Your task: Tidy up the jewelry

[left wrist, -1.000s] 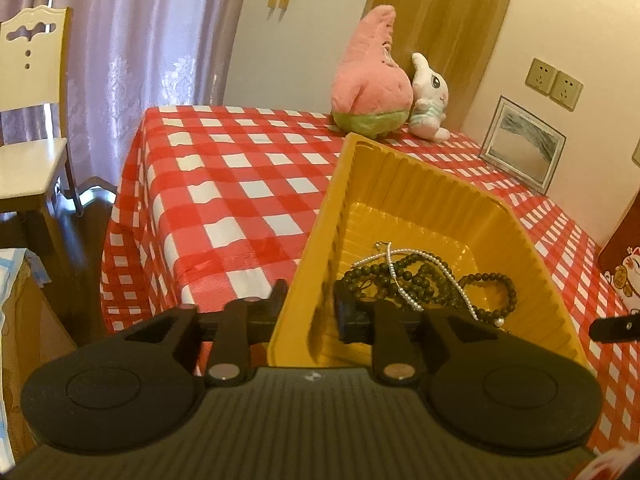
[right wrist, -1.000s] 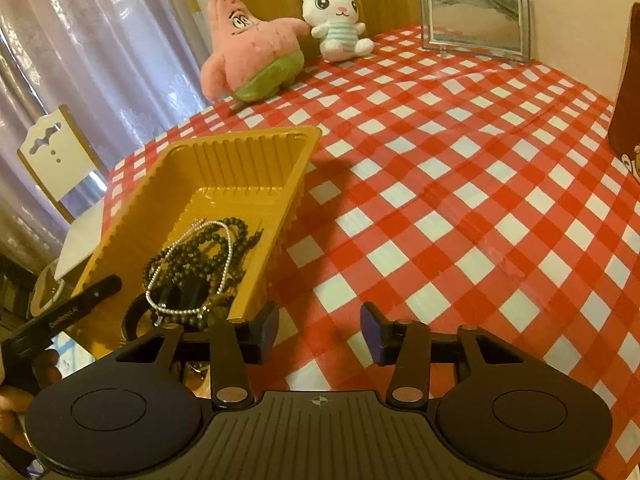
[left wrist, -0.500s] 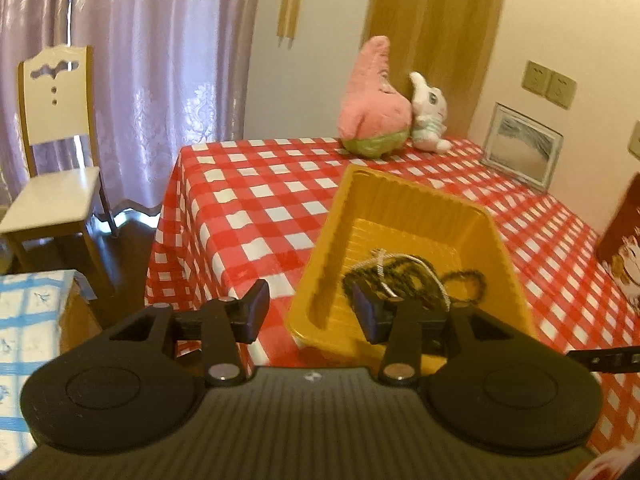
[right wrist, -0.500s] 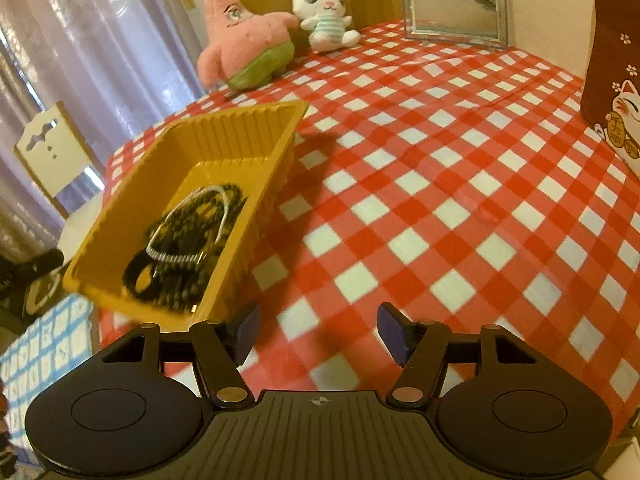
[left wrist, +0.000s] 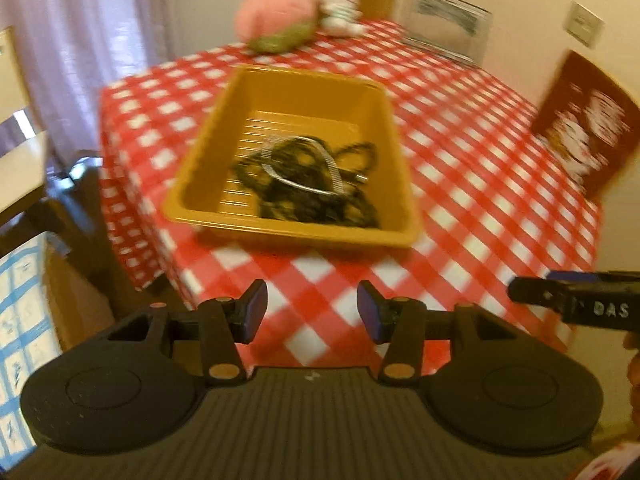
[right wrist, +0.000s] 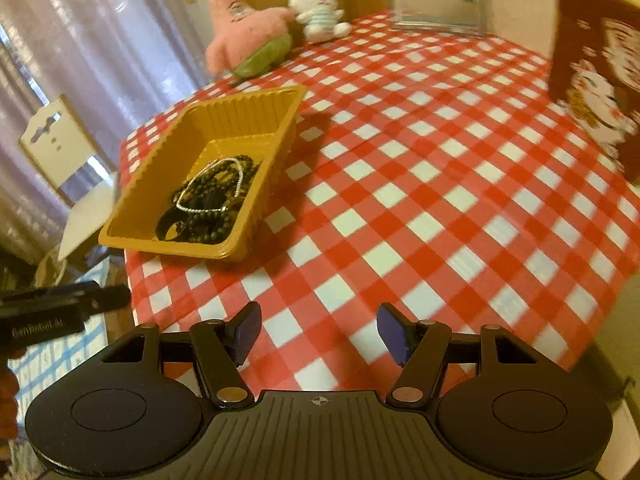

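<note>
Yellow tray (left wrist: 208, 216) beyond empty jaws

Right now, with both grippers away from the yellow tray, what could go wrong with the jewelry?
1. The yellow tray sits close to the table's corner, so a push could send it off the edge.
2. The dark bead strands and the silver chain lie tangled, so lifting one may drag the others out.
3. The left gripper and the right gripper are both open and empty, so no gripper steadies the tray.
</note>
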The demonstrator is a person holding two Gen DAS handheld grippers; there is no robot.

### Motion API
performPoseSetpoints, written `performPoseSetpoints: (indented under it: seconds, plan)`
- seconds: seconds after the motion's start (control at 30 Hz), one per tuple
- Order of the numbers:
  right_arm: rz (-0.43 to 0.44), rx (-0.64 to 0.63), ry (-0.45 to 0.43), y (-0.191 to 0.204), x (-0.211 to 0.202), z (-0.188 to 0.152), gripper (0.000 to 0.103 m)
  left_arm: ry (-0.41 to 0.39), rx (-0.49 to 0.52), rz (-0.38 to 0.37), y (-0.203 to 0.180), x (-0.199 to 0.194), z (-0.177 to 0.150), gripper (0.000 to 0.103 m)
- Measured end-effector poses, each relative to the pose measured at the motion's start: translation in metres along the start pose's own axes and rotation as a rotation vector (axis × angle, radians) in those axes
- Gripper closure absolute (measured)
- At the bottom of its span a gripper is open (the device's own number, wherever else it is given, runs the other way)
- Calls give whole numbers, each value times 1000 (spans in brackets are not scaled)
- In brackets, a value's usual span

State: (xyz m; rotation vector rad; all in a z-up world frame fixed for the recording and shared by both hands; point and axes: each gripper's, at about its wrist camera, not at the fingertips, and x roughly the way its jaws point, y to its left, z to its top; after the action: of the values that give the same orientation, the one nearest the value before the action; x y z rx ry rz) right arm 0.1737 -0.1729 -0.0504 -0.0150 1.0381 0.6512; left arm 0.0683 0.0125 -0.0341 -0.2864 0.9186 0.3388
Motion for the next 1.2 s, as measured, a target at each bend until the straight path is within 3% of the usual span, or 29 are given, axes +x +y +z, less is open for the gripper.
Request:
performPoseSetpoints:
  seconds: [0.13,0.53,1.2]
  plan:
    - [-26,69,6,10,-16,-13,39,8,61,-70,-5,-15,-4,56]
    - [-73,116,-35,51,-53,-56,39,5,178,-174,-3,-48,-27,56]
    - [-90,84,-68,76,-62,-62,39,-40,213,-210,9,-66,-33,56]
